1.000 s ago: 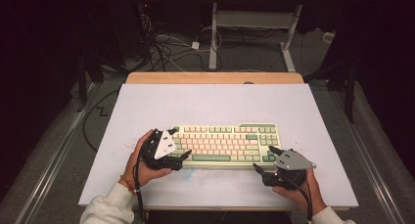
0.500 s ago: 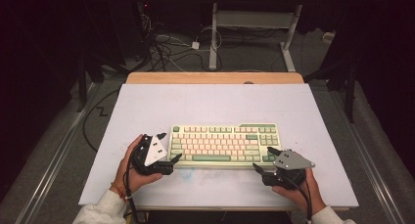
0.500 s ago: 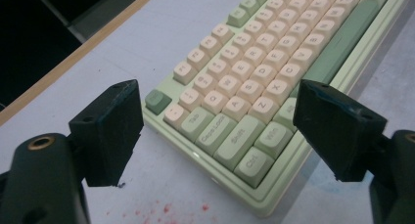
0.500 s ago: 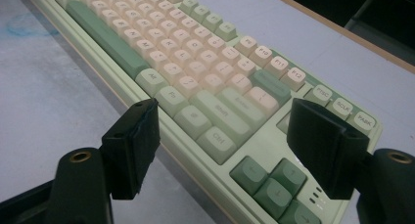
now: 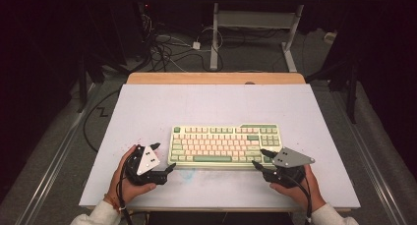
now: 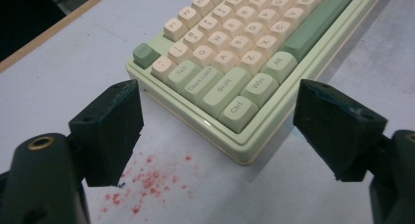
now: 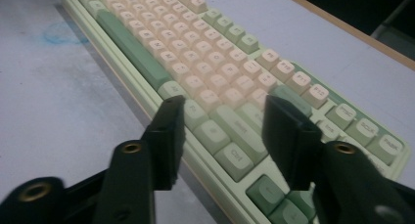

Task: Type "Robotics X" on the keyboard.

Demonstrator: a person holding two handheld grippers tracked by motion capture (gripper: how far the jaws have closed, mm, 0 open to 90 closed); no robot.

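Now | left gripper (image 5: 164, 157): wide open, holds nothing, just off keyboard (image 5: 223, 145) corner | right gripper (image 5: 260, 157): jaws just closing, half open over keyboard's near edge, gripping nothing.

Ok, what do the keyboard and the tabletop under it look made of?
Keyboard: looks like moulded plastic, pale green case with a slight sheen along its edge, matte cream and green keycaps. Tabletop: a matte pale grey sheet, possibly laminate, over a wooden board whose edge shows at the far side.

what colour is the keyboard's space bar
Sage green, darker than the cream keys; the space bar shows best in the left gripper view.
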